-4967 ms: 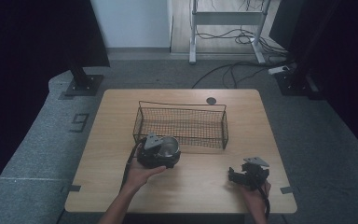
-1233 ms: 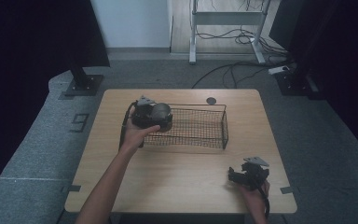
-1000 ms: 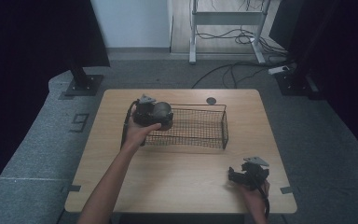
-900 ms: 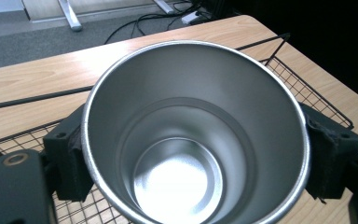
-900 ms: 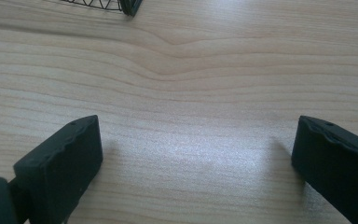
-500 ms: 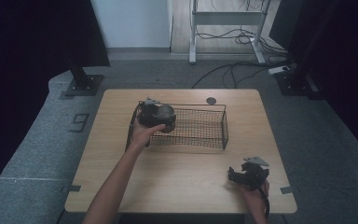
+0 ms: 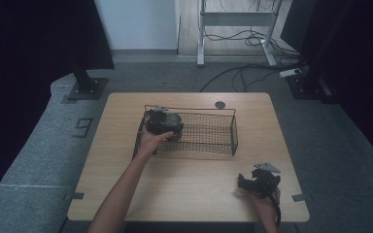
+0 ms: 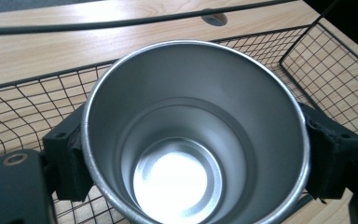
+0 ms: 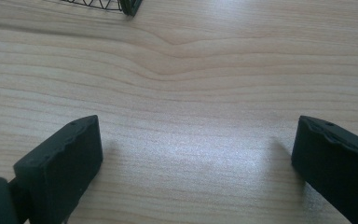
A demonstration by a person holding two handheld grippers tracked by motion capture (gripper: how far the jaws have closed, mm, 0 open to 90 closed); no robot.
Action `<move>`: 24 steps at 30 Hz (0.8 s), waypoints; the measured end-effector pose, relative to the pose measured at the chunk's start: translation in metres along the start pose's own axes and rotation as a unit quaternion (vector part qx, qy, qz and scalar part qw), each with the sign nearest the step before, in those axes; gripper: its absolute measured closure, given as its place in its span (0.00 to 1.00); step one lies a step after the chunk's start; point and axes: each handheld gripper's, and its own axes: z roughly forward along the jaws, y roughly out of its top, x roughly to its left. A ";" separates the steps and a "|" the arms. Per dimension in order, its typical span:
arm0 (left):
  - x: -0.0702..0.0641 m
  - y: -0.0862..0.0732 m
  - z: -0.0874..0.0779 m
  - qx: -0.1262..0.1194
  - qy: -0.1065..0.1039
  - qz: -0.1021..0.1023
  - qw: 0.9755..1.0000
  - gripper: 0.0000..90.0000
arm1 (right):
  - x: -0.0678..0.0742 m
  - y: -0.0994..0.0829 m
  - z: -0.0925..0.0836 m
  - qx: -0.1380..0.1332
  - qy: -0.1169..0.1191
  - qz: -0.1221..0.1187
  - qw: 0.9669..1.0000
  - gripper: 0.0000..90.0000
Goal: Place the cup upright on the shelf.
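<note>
Carried forward into the wire basket (image 7: 209, 127), the left gripper (image 7: 161, 122) pinched a steel cup (image 8: 193, 135); the right gripper (image 9: 193, 158) rested spread wide.

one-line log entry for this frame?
left gripper: shut on steel cup | cup over wire basket | right gripper: open, idle on table

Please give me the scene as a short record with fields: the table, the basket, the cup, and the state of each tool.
table: wooden table
basket: black wire basket on the far middle of the table
cup: steel cup, open end toward the camera, nothing inside, held over the basket's left end
left tool: left tool shut on the cup, a jaw pad on each side
right tool: right tool open, jaws wide apart, low over bare wood at the near right of the table
</note>
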 end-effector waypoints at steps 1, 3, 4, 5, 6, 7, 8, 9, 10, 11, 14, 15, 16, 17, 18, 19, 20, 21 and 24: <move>0.001 -0.001 0.002 0.002 0.000 0.000 1.000 0.17 | 0.000 0.000 0.000 0.000 0.000 0.000 1.000 0.02; 0.001 -0.001 0.003 0.004 0.000 -0.001 1.000 0.17 | 0.000 0.000 0.000 0.000 0.000 0.000 1.000 0.02; 0.001 -0.002 0.004 0.005 0.001 -0.001 1.000 0.17 | 0.000 0.000 0.000 0.000 0.000 0.000 1.000 0.02; 0.002 -0.003 0.006 0.007 0.002 0.000 1.000 0.17 | 0.000 0.000 0.000 0.000 0.000 0.000 1.000 0.02; 0.002 -0.003 0.007 0.009 0.004 0.001 1.000 0.17 | 0.000 0.000 0.000 0.000 0.000 0.000 1.000 0.02; 0.002 -0.003 0.007 0.009 0.004 0.001 1.000 0.17 | 0.000 0.000 0.000 0.000 0.000 0.000 1.000 0.02; 0.003 -0.005 0.010 0.014 0.009 0.001 1.000 0.17 | 0.000 0.000 0.000 0.000 0.000 0.000 1.000 0.02; 0.003 -0.005 0.010 0.014 0.009 0.001 1.000 0.17 | 0.000 0.000 0.000 0.000 0.000 0.000 1.000 0.02; 0.004 -0.006 0.013 0.017 0.009 -0.002 1.000 0.17 | 0.000 0.000 0.000 0.000 0.000 0.000 1.000 0.02; 0.004 -0.006 0.013 0.017 0.009 -0.002 1.000 0.17 | 0.000 0.000 0.000 0.000 0.000 0.000 1.000 0.02; 0.006 -0.007 0.016 0.021 0.009 -0.007 1.000 0.17 | 0.000 0.000 0.000 0.000 0.000 0.000 1.000 0.02; 0.006 -0.008 0.018 0.025 0.008 -0.009 1.000 0.16 | 0.000 0.000 0.000 0.000 0.000 0.000 1.000 0.02; 0.006 -0.008 0.018 0.025 0.008 -0.009 1.000 0.17 | 0.000 0.000 0.000 0.000 0.000 0.000 1.000 0.02; 0.006 -0.009 0.020 0.029 0.008 -0.010 1.000 0.16 | 0.000 0.000 0.000 0.000 0.000 0.000 1.000 0.02; 0.005 -0.010 0.024 0.034 0.013 -0.007 0.999 0.16 | 0.000 0.000 0.000 0.000 0.000 0.000 1.000 0.02; 0.005 -0.010 0.024 0.034 0.013 -0.007 0.999 0.16 | 0.000 0.000 0.000 0.000 0.000 0.000 1.000 0.02; 0.005 -0.012 0.027 0.039 0.016 -0.005 0.999 0.16 | 0.000 0.000 0.000 0.000 0.000 0.000 1.000 0.02; 0.005 -0.012 0.027 0.039 0.016 -0.005 0.999 0.16 | 0.000 0.000 0.000 0.000 0.000 0.000 1.000 0.02; 0.005 -0.013 0.030 0.045 0.014 -0.006 0.999 0.16 | 0.000 0.000 0.000 0.000 0.000 0.000 1.000 0.02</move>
